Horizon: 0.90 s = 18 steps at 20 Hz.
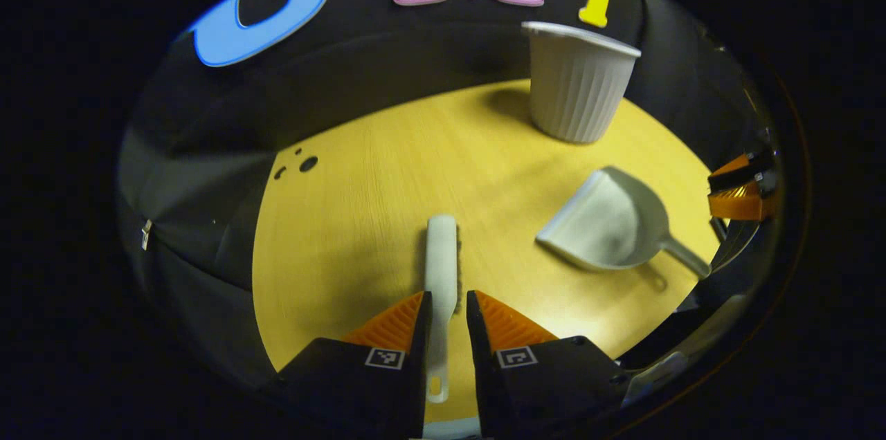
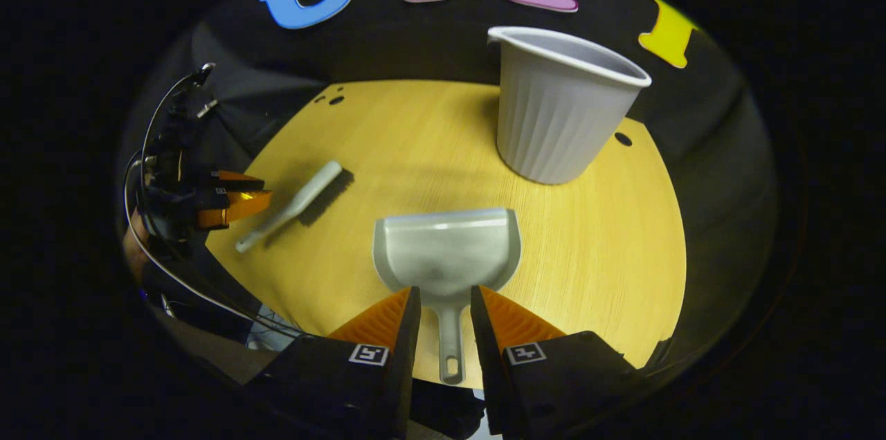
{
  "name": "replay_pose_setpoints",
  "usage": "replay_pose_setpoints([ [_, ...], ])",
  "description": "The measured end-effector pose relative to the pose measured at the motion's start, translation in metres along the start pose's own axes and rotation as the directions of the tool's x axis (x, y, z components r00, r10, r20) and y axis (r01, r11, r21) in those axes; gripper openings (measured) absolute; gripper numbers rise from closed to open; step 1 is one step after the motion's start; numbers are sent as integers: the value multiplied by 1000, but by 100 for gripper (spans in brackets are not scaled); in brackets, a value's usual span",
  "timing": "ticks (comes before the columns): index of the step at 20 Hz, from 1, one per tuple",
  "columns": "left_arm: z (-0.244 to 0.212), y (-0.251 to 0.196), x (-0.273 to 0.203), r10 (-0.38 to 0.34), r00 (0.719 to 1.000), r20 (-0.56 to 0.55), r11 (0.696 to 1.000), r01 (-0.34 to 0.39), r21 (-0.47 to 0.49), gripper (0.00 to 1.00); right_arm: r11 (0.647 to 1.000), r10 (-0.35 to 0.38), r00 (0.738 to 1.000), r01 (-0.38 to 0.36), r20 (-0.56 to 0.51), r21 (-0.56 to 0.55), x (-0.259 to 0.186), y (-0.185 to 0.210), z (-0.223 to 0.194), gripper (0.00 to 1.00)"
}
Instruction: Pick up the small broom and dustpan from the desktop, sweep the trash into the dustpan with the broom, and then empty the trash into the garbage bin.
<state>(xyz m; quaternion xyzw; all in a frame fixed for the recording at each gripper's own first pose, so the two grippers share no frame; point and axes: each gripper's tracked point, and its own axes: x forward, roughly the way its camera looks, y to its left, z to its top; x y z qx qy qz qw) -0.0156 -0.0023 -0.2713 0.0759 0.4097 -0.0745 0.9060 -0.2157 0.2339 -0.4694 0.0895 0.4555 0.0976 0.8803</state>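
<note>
On the near desktop (image 1: 360, 218), the left gripper (image 1: 448, 305) is straddling the broom (image 1: 441, 253) handle, the right gripper (image 2: 444, 301) the dustpan (image 2: 446, 246) handle, both released. Pickup stage; next both must clench. The garbage bin (image 2: 554, 115) is standing far right.

Yellow wooden desktop (image 1: 360, 218), black cloth wall (image 1: 387, 59)

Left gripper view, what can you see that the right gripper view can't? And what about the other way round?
Left gripper view: the left claw straddles the handle of the small broom, with the right claw far off at the right edge.
Right gripper view: the right claw straddles the handle of the dustpan, the left claw sits far off by the broom, and a dark hole lies beside the garbage bin.
Shared: broom, dustpan, ribbed bin, yellow table.
</note>
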Motion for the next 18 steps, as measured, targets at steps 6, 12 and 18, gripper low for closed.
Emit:
replay_pose_setpoints([
  [6, 112, -19, -82, 36, 905, 424, 999, -28, -24, 33, 1000, -1, 944, 11, 331, -29, -53, -1, 88, 46],
  [12, 170, -61, -158, 101, 763, 639, 992, -28, -124, 34, 986, 44, 829, 55, 558, -160, -110, -4, 135, 46],
  [18, 164, -76, -183, 194, 738, 646, 975, -75, -207, 31, 971, 165, 808, -31, 566, -238, -121, 10, 129, 43],
])
